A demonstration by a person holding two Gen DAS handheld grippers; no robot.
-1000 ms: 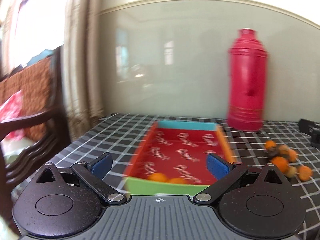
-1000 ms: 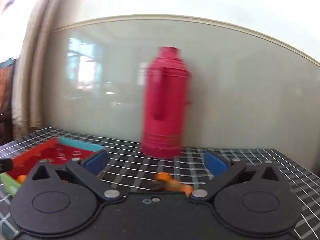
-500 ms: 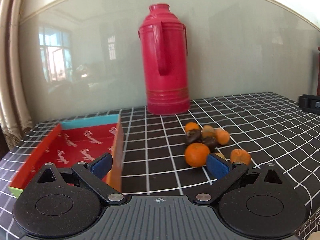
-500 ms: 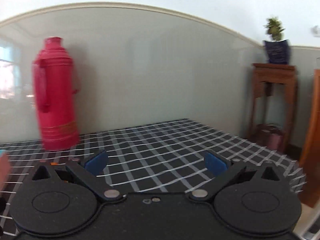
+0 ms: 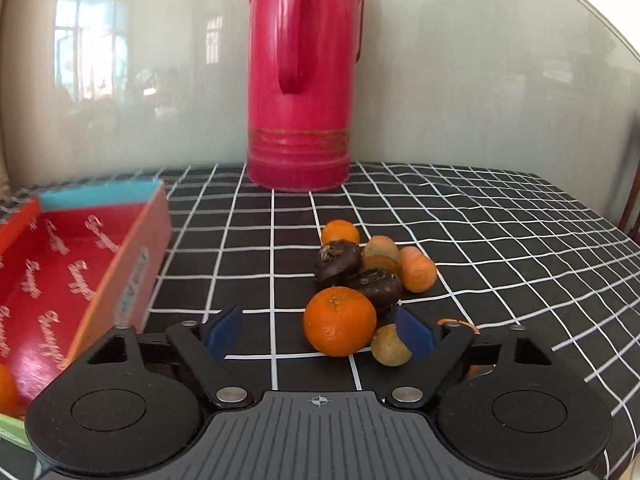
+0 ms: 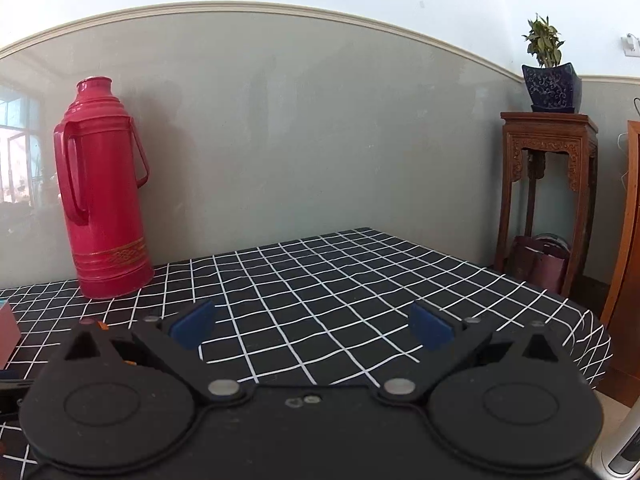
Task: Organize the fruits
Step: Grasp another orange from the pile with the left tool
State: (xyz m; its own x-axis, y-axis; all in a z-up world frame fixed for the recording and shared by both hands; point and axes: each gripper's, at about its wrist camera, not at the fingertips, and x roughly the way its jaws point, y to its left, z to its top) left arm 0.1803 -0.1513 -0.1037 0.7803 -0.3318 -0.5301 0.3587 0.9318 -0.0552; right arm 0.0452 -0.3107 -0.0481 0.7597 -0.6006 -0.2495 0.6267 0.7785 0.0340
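Observation:
In the left wrist view a heap of fruit lies on the checked tablecloth: a large orange [image 5: 339, 321], two dark brown fruits [image 5: 338, 266], smaller orange ones [image 5: 417, 269] and a yellowish one [image 5: 390, 345]. My left gripper [image 5: 320, 334] is open, its blue pads to either side of the large orange, not touching it. A red tray [image 5: 72, 264] with an orange [image 5: 6, 390] in it lies to the left. My right gripper [image 6: 311, 325] is open and empty above bare tablecloth.
A tall red thermos [image 5: 302, 76] stands at the back of the table against the wall; it also shows in the right wrist view [image 6: 102, 192]. The table's right edge [image 6: 592, 344] drops off near a wooden stand [image 6: 550, 196] holding a potted plant [image 6: 550, 68].
My left gripper swung right from the tray and closed in on the fruit heap; the large orange now sits between its pads. My right gripper turned right, away from the thermos.

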